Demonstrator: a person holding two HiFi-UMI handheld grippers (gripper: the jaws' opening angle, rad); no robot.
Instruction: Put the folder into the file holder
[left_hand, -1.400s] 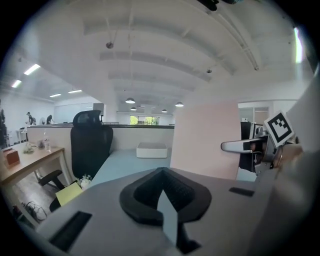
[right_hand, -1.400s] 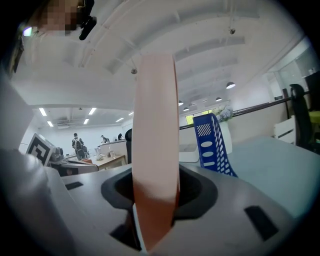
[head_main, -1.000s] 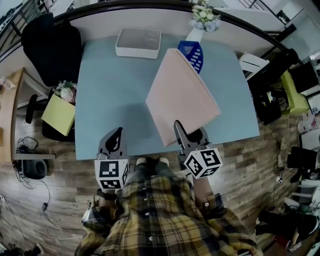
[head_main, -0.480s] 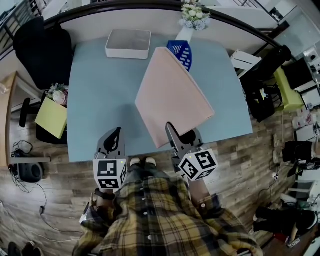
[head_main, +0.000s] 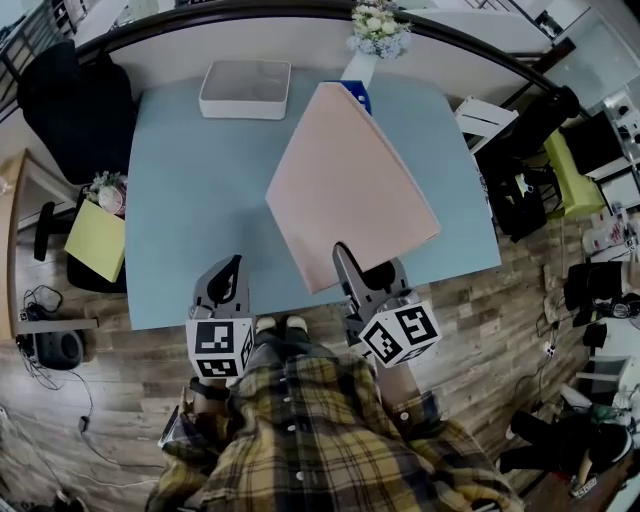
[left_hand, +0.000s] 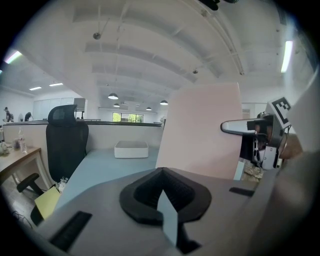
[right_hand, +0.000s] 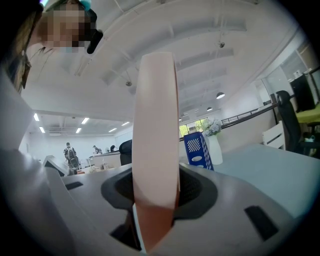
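You get even, bright light from ceiling lamps (left_hand: 113, 96) above the table (head_main: 190, 220), with only faint shadows on it. Around the table each view bends and darkens cornerwards; the near folder (right_hand: 155, 150) blurs.

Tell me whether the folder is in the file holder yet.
Out. The folder is clamped edge-on in the right hand-held gripper; the blue file holder stands apart, farther back on the table.
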